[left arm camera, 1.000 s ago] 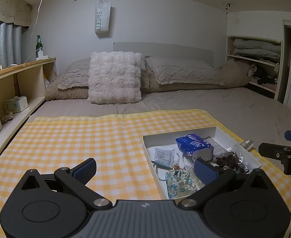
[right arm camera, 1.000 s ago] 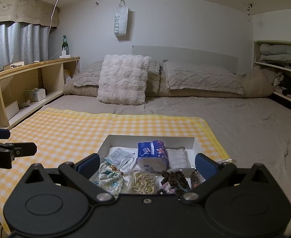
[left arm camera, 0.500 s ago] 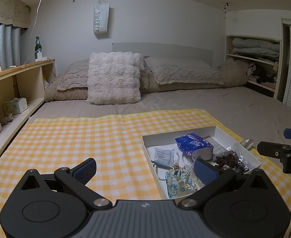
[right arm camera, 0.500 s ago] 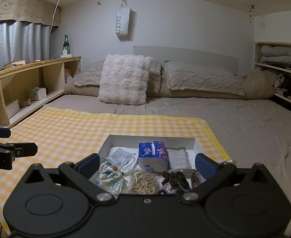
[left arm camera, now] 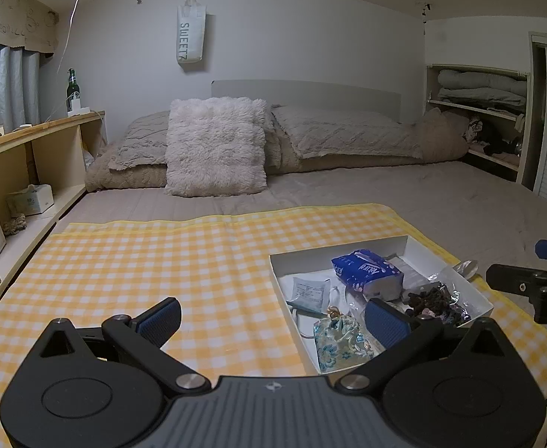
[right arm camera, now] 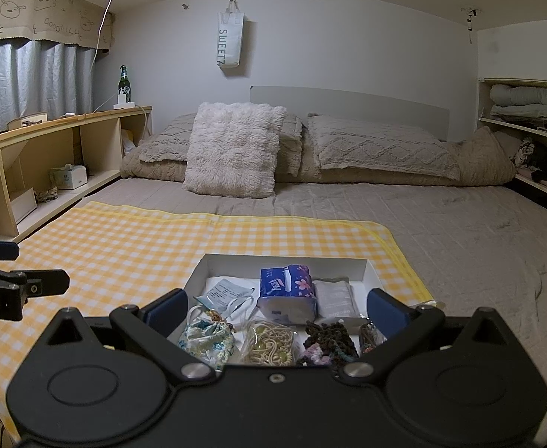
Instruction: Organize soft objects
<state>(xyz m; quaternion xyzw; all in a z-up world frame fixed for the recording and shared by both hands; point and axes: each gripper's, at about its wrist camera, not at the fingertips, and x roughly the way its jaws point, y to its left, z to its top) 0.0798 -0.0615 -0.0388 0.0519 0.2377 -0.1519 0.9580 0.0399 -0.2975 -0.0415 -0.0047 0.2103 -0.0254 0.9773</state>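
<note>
The white tray (right arm camera: 371, 274) of soft things, its blue tissue pack (right arm camera: 286, 288) upright at centre, sits on the checked cloth (right arm camera: 131, 246) dead ahead of our right hand-held gripper (right arm camera: 273, 308). That gripper is nearer; our left hand-held gripper (left arm camera: 271, 317) stands off to the tray's left (both spread wide, empty).

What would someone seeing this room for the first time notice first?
Probably the yellow checked cloth spread over the near part of the bed, with the white box of small soft things on it, a blue tissue pack in its middle. Behind it, the fluffy cushion leans upright against the pillows. The left gripper and right gripper hang open at the near end.
</note>
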